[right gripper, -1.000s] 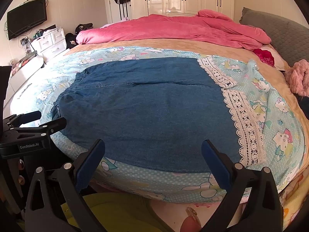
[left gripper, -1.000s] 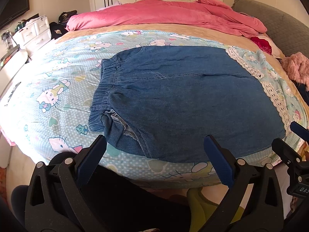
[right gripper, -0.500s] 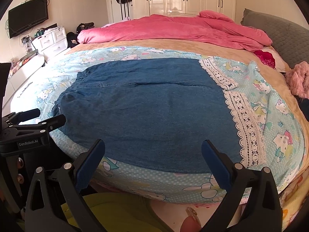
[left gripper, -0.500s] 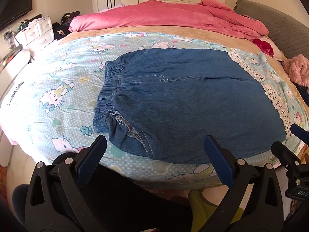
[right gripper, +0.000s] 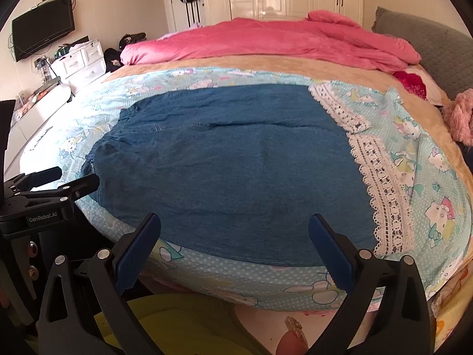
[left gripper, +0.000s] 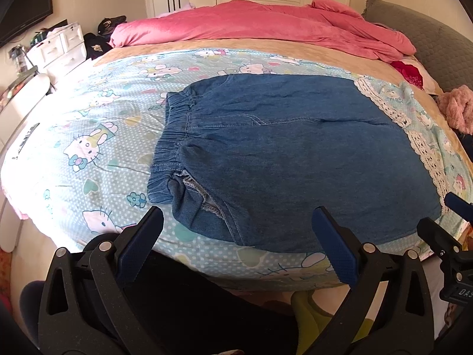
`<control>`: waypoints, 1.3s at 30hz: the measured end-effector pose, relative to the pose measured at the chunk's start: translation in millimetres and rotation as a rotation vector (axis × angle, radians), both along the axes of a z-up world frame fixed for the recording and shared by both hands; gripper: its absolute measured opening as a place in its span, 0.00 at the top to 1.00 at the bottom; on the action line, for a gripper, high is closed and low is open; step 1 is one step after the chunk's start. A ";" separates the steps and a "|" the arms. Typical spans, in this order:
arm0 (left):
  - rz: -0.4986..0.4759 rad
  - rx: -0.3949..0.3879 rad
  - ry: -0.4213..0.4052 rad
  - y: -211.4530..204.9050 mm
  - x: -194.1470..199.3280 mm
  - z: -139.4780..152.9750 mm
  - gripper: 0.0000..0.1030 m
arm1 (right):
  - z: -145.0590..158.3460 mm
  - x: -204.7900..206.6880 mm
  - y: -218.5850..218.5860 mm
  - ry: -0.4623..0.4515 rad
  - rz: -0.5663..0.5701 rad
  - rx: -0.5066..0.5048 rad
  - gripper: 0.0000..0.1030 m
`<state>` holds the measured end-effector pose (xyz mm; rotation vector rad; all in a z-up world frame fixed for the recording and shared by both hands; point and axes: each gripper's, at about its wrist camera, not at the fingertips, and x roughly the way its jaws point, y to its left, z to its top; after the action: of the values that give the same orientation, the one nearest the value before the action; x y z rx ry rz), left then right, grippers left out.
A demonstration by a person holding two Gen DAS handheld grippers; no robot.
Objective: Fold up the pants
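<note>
Blue denim pants (left gripper: pixel 283 153) lie folded flat on the bed, elastic waistband (left gripper: pixel 174 136) to the left; they also show in the right wrist view (right gripper: pixel 236 171). My left gripper (left gripper: pixel 236 236) is open and empty, just short of the near edge of the pants by the waistband corner. My right gripper (right gripper: pixel 235 236) is open and empty, at the near edge of the pants toward their right end. Each gripper shows at the edge of the other's view: the right one (left gripper: pixel 452 236) and the left one (right gripper: pixel 53 189).
The bed carries a light blue cartoon-print sheet (left gripper: pixel 97 136) with a white lace edge (right gripper: pixel 381 183). A pink duvet (left gripper: pixel 260 23) lies bunched at the far side. A pink fluffy item (left gripper: pixel 456 112) is at the right. White drawers (right gripper: pixel 79 62) stand left of the bed.
Both grippers have drawn back and tilted up a little, so the pants sit lower in both views. The pants have not moved. Both grippers stay open.
</note>
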<state>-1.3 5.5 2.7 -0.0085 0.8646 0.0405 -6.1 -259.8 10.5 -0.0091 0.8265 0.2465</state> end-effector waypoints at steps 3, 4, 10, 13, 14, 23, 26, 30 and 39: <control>0.004 0.003 -0.002 1.6 0.5 -0.3 0.08 | 1.7 1.1 0.3 -0.010 -0.007 0.000 0.04; 0.004 0.000 -0.001 2.2 0.5 -0.6 0.08 | 1.4 1.4 0.1 -0.008 -0.009 0.004 0.04; 0.002 -0.004 0.003 4.2 2.8 -2.5 0.08 | 1.6 4.4 4.5 -0.008 0.004 -0.007 0.04; 0.007 -0.001 0.004 7.5 6.2 -2.7 0.08 | 4.2 10.9 6.3 -0.017 0.007 -0.007 0.04; 0.012 -0.001 0.004 9.3 8.0 -2.3 0.08 | 5.0 13.3 6.9 -0.021 0.009 -0.009 0.04; 0.052 -0.016 0.021 32.6 31.1 -2.1 0.08 | 8.8 49.6 13.9 -0.022 0.018 -0.019 0.04; 0.067 -0.025 0.030 41.3 38.6 -3.2 0.08 | 8.3 65.0 14.9 -0.018 0.016 -0.010 0.04; 0.083 -0.036 0.039 54.6 48.8 -4.2 0.08 | 7.7 84.9 16.9 -0.007 0.008 0.002 0.04; 0.101 -0.038 0.067 73.5 68.5 -12.1 0.08 | 6.3 125.5 25.1 0.006 0.010 -0.002 0.04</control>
<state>67.2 79.0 -9.4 -0.0872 0.9314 0.1193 119.4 -234.7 16.8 -0.0144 0.8327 0.2549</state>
